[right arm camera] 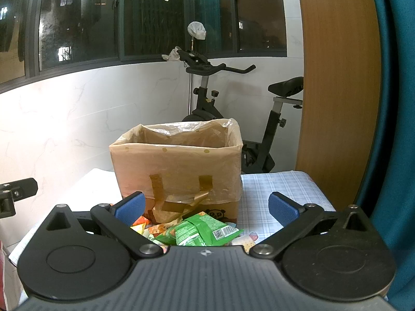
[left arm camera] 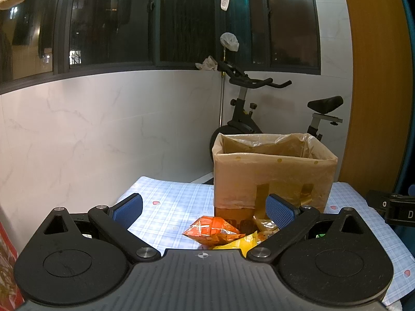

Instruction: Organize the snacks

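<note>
Snacks piled on table (left arm camera: 166,194) just in front of box (left arm camera: 272,171), none inside as far as visible. Left gripper (left arm camera: 205,208) hovered above orange packet (left arm camera: 210,229), jaws wide apart, nothing held. Yellow packet (left arm camera: 233,243) tucked under the orange one, partly hidden by gripper body. Right gripper (right arm camera: 205,208) same deal: jaws spread, empty, poised over green packet (right arm camera: 199,229). More packets (right arm camera: 145,226) beside green, too cluttered to count.

Box lined with plastic bag (right arm camera: 181,132), top open, facing both cameras; likely the drop target. Pile kept close to box wall, probably for short transfers. Both grippers opened wide, presumably pre-grasp for crinkly, flat packets. Task judged at start: 0 snacks seen in box, interior mostly hidden though. Bike (left arm camera: 262,108) behind, irrelevant.
</note>
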`<state>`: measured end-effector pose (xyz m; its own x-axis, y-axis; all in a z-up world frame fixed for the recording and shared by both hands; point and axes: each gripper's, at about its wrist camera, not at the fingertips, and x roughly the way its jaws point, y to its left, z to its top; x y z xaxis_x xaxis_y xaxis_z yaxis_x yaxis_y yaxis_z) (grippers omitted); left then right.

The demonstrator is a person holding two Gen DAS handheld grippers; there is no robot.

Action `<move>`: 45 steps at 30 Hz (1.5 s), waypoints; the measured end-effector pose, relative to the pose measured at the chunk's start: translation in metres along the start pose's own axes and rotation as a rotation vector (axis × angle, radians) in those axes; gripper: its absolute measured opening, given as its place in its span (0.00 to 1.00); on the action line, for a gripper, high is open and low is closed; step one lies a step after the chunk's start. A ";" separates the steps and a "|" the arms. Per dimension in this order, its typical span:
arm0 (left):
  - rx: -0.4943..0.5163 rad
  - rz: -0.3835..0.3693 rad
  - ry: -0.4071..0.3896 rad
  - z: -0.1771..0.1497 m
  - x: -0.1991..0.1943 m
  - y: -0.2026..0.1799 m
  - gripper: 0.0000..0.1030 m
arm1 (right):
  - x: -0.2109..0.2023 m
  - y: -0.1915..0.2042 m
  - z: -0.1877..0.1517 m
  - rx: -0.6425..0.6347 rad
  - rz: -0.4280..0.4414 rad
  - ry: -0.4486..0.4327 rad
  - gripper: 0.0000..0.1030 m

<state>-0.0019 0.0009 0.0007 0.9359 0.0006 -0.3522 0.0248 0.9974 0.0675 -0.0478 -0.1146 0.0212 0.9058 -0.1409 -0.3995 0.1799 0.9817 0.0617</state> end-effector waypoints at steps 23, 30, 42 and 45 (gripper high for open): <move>-0.007 0.001 0.005 0.002 -0.001 0.001 0.99 | 0.001 0.000 0.000 -0.002 -0.002 -0.001 1.00; -0.014 0.004 0.013 0.001 0.000 0.003 0.99 | 0.001 0.000 0.000 -0.002 -0.001 0.000 1.00; -0.007 0.074 -0.013 0.024 0.041 0.033 0.99 | 0.011 -0.033 0.027 0.024 0.058 -0.122 1.00; 0.003 0.089 -0.005 0.027 0.058 0.037 0.99 | 0.022 -0.044 0.032 0.024 0.067 -0.158 1.00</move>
<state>0.0628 0.0363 0.0082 0.9363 0.0886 -0.3399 -0.0573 0.9932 0.1009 -0.0232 -0.1646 0.0394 0.9647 -0.0953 -0.2454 0.1245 0.9865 0.1061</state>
